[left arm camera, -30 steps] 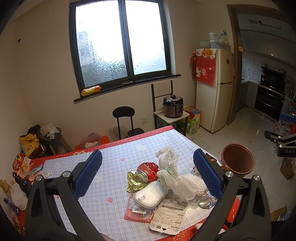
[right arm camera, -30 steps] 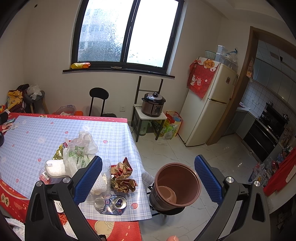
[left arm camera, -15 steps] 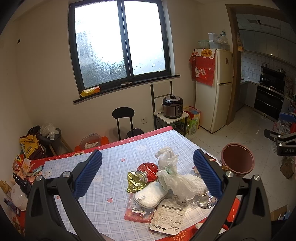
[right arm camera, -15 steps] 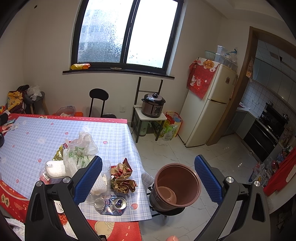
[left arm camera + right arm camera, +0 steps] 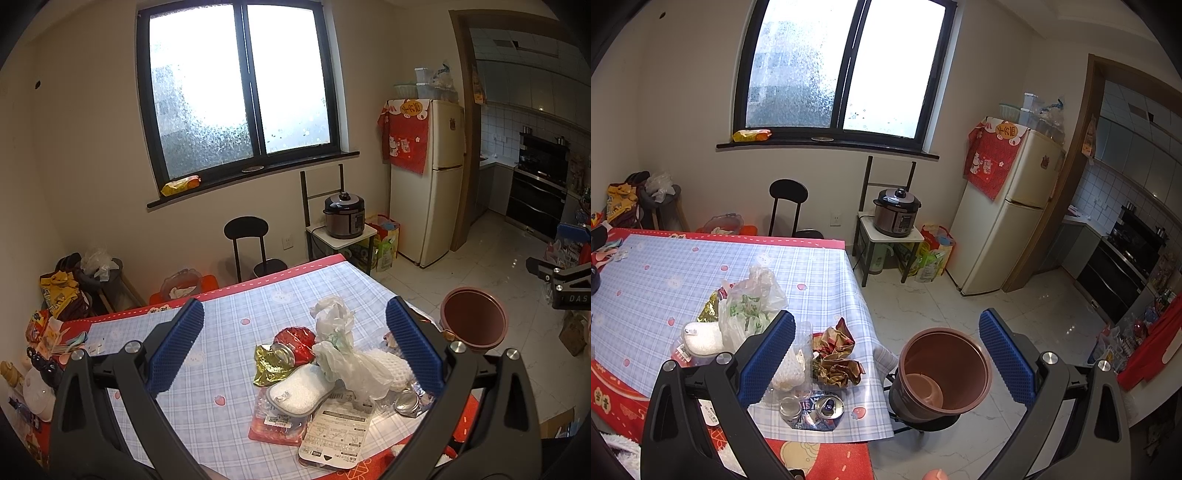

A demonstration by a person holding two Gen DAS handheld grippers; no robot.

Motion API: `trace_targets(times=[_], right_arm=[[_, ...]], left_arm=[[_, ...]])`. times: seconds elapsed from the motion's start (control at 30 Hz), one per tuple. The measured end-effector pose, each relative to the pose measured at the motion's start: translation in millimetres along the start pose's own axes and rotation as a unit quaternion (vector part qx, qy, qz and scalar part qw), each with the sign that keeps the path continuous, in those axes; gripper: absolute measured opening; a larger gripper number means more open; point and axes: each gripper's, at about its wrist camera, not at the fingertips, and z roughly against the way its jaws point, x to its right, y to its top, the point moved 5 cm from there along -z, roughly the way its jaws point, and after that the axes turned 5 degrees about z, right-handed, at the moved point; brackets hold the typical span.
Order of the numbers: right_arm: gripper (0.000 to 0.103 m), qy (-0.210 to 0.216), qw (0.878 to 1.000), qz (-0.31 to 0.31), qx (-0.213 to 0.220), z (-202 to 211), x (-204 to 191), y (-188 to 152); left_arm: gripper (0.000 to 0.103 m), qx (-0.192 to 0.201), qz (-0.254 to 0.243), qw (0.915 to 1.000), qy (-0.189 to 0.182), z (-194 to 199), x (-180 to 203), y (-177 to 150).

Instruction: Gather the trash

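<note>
A pile of trash lies on the blue checked tablecloth [image 5: 229, 317]: a white plastic bag [image 5: 343, 354], a red and gold foil wrapper [image 5: 288, 347], a white pouch [image 5: 299, 387], a printed paper pack [image 5: 340, 428] and a small can [image 5: 829, 405]. A crumpled brown wrapper [image 5: 836, 356] lies near the table's corner. A brown bin [image 5: 943, 373] stands on a stool beside the table; it also shows in the left wrist view [image 5: 474, 321]. My left gripper [image 5: 295, 350] is open and empty above the pile. My right gripper [image 5: 886, 360] is open and empty above the table's corner and the bin.
A black stool [image 5: 245, 236], a rice cooker on a small stand [image 5: 343, 218] and a fridge [image 5: 424, 177] stand along the far wall. Cluttered items [image 5: 40, 354] sit at the table's left edge. White tiled floor [image 5: 1015, 295] lies to the right.
Both views have shifted only slightly. Both grippers stay open and nothing on the table has moved.
</note>
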Motion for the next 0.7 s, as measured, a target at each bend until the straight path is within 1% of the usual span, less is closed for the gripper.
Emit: trace_targets(times=[0.4,0.5,0.53,0.57,0.63,0.7], right_arm=[[0.098,0.004,1.0,0.002,0.0,1.0,-1.6,3.2],[0.098,0.009,1.0,0.001,0.0,-0.3,-2.7,1.3],[0.098,0.012,1.0,0.0,0.0,-0.8,-2.5,1.1],[0.098,0.026,1.0,-0.007,0.003,-3.3,-3.2,0.8],[0.098,0.042,0.999,-0.014,0.004,-8.7,-4.6,-1.2],[0.098,0.068,0.997,-0.028,0.003,-20.4,-7.0,-7.2]], left_arm=[[0.097,-0.002,0.002,1.0,-0.002,2.3,0.7,3.2],[0.097,-0.016,0.011,0.9995,-0.026,3.6,2.0,1.3],[0.097,-0.022,0.016,0.9991,-0.031,1.5,0.6,0.4],[0.097,-0.026,0.018,0.9989,-0.034,-0.8,-0.8,-0.4],[0.097,-0.035,0.02,0.9988,-0.028,-6.7,-5.0,-5.3],[0.097,-0.047,0.035,0.9977,-0.034,-13.2,-10.9,-14.3]])
